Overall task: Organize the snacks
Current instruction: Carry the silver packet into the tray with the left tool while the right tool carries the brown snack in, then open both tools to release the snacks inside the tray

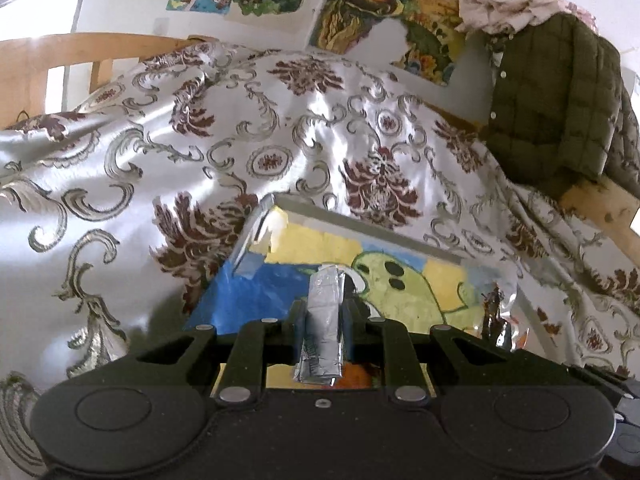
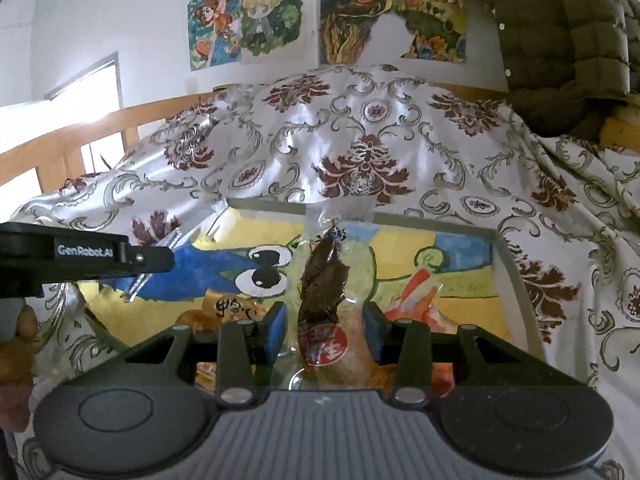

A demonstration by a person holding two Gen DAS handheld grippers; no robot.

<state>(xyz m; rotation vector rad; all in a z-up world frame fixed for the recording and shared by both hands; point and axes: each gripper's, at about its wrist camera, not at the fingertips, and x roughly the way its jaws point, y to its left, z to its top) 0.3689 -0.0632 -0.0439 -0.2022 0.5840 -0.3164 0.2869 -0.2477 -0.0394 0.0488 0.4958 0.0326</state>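
Left gripper (image 1: 325, 312): its fingers were clamped on a silver foil snack packet (image 1: 323, 328), which stood upright between them and stuck out both above and below the pads.

Silver foil snack packet: it hung over the clear box (image 1: 360, 222), above the painted picture on the box floor, at about 6 o'clock in the left wrist view.

Right gripper (image 2: 325, 326): the jaws stood spread apart, with a clear bag of dark dried snack (image 2: 322, 280) lying between the blue pads (image 2: 276, 330); neither pad appeared to press on it.

Clear bag of dark dried snack: it reached from the gripper mouth toward 12 o'clock, its crimped top near the far wall of the box; a red round label (image 2: 323, 346) showed at its lower end.

Clear box: it sat on the patterned satin cloth (image 1: 200, 140); in the right wrist view an orange-and-white striped packet (image 2: 416, 292) lay at 3 o'clock of the dark snack, and a yellow packet with black characters (image 2: 230, 306) at 9 o'clock.

Other gripper seen from the right: the left gripper's black arm (image 2: 88, 256) entered at 9 o'clock, over the left edge of the box.

Surroundings: cartoon posters (image 2: 248, 20) hung on the wall at 12 o'clock; an olive quilted jacket (image 1: 560, 100) hung at 2 o'clock.
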